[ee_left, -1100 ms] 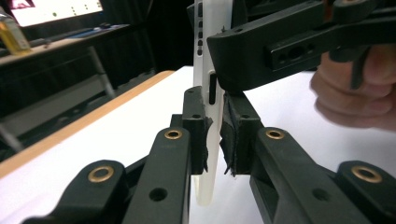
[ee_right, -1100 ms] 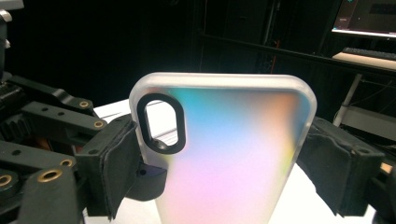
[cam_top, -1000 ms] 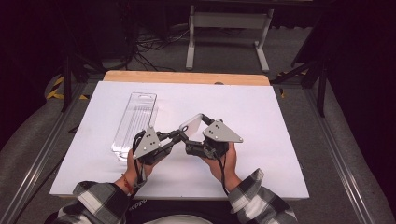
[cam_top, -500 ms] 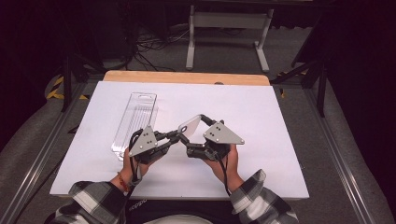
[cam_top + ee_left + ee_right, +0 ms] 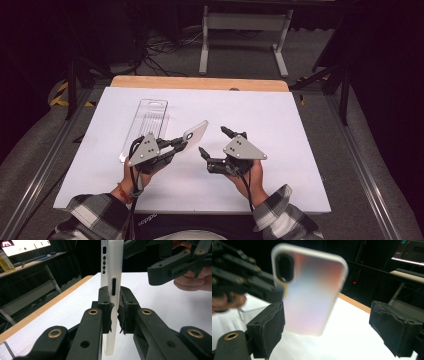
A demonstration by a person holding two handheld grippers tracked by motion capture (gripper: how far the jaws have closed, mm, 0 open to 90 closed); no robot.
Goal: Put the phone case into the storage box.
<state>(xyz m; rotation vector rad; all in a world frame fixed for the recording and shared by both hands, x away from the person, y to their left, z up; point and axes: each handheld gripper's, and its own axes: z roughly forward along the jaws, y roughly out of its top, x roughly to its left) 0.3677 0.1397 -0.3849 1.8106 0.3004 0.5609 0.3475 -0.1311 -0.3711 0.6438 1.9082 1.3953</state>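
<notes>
High view: a translucent phone case [image 5: 195,133] is held above the white tabletop [image 5: 300,130] by the left claw [image 5: 181,143], clenched on the case's lower end, so that the case is tilted up and away toward the middle of the tabletop. Left gripper view: the case [image 5: 111,272] is seen edge-on and upright, pinched between the two black padded jaws, with port and button cutouts along its rim. The right claw [image 5: 215,141] is held just beside the case, apart from it, with its jaws spread wide and nothing between them. Right gripper view: the back of the case [image 5: 309,290], with its oval camera cutout, is seen ahead of the open jaws. A clear plastic package [image 5: 145,125] lies flat on the tabletop to the left.
</notes>
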